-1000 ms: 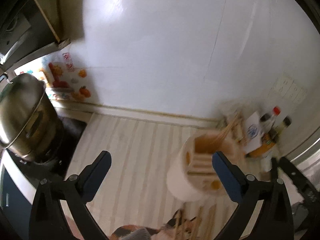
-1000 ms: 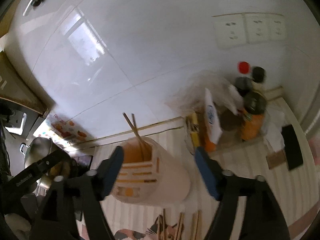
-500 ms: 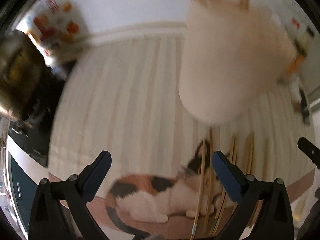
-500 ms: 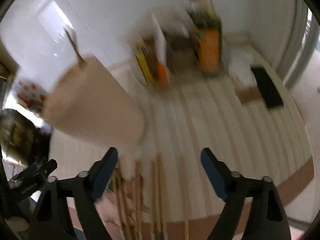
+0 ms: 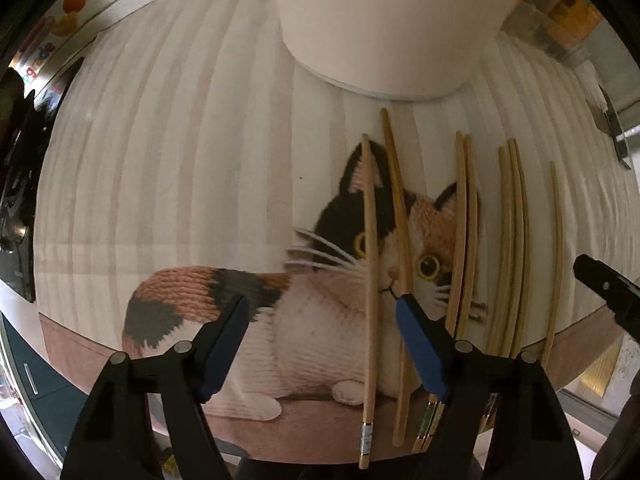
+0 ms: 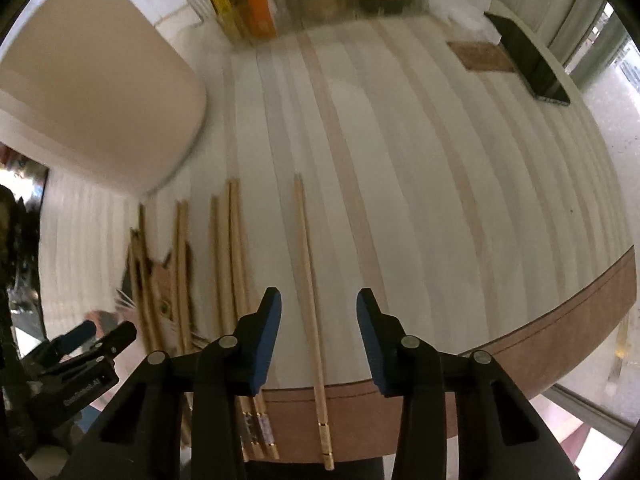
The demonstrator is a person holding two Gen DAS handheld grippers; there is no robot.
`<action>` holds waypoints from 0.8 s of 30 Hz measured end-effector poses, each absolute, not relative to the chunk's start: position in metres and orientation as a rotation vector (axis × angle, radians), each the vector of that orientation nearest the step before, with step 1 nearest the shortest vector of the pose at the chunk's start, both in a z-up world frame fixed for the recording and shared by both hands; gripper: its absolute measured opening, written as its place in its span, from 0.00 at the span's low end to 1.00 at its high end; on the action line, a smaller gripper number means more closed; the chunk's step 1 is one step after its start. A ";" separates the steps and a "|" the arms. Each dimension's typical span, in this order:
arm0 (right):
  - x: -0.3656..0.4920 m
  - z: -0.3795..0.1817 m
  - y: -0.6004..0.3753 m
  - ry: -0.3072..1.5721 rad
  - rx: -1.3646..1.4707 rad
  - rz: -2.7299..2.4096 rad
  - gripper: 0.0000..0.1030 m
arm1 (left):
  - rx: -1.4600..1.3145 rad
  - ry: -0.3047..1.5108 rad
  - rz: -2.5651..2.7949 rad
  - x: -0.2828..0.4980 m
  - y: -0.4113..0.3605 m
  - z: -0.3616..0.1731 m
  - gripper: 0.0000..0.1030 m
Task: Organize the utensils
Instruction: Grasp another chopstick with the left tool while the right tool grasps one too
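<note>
Several wooden chopsticks lie side by side on a striped mat with a cat picture (image 5: 320,320). A cream utensil holder (image 5: 384,20) stands just beyond their tips; it also shows in the right wrist view (image 6: 92,92). My left gripper (image 5: 320,312) is open and low over the mat, its fingers either side of the leftmost chopstick (image 5: 370,280). My right gripper (image 6: 318,312) is open and straddles a single chopstick (image 6: 310,292) that lies apart to the right of the others (image 6: 228,264). The left gripper also shows at the lower left of the right wrist view (image 6: 86,338).
Bottles and packets (image 6: 260,0) stand at the back by the wall. A black phone (image 6: 532,64) and a cork coaster (image 6: 480,56) lie at the back right. The mat's brown front border (image 6: 520,360) runs along the counter edge. A stove area sits far left (image 5: 16,160).
Both grippers have tilted down from facing the wall and holder, and dropped close to the mat. Each now has its open fingers around a chopstick.
</note>
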State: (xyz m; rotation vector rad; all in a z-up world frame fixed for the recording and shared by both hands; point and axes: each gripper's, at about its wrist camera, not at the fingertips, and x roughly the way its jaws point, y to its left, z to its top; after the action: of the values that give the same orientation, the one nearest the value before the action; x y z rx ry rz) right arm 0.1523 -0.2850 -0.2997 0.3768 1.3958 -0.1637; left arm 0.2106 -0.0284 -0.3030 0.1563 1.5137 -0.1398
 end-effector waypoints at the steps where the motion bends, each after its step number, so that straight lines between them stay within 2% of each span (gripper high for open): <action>1: 0.152 -0.302 -0.284 1.404 0.369 -0.164 0.40 | 0.160 1.518 -0.141 0.209 -0.030 -0.305 0.67; 3: 0.152 -0.306 -0.282 1.416 0.348 -0.163 0.40 | 0.159 1.520 -0.145 0.208 -0.031 -0.308 0.61; 6: 0.150 -0.310 -0.278 1.430 0.328 -0.156 0.40 | 0.160 1.533 -0.147 0.206 -0.032 -0.312 0.45; 9: 0.148 -0.313 -0.275 1.444 0.310 -0.154 0.40 | 0.147 1.524 -0.153 0.206 -0.031 -0.312 0.36; 11: 0.148 -0.316 -0.273 1.460 0.292 -0.155 0.40 | 0.148 1.514 -0.152 0.206 -0.028 -0.309 0.13; 13: 0.150 -0.320 -0.270 1.474 0.272 -0.154 0.40 | 0.142 1.516 -0.145 0.205 -0.026 -0.308 0.06; 16: 0.142 -0.328 -0.264 1.500 0.240 -0.152 0.40 | 0.122 1.518 -0.106 0.207 -0.009 -0.304 0.05; 17: 0.141 -0.330 -0.263 1.505 0.231 -0.156 0.37 | 0.113 1.522 -0.096 0.206 -0.003 -0.304 0.05; 18: 0.140 -0.329 -0.261 1.499 0.204 -0.168 0.24 | 0.100 1.527 -0.081 0.206 0.005 -0.303 0.05; 21: 0.139 -0.331 -0.261 1.498 0.188 -0.182 0.08 | 0.065 1.537 -0.065 0.206 0.022 -0.302 0.05; 24: 0.140 -0.329 -0.256 1.504 0.194 -0.168 0.07 | 0.056 1.541 -0.068 0.208 0.034 -0.302 0.05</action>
State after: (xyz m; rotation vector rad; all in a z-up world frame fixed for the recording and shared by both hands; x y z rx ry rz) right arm 0.1400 -0.2564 -0.3294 0.1937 1.5035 -0.1680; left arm 0.2075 0.0339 -0.3017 0.0560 1.5413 -0.0675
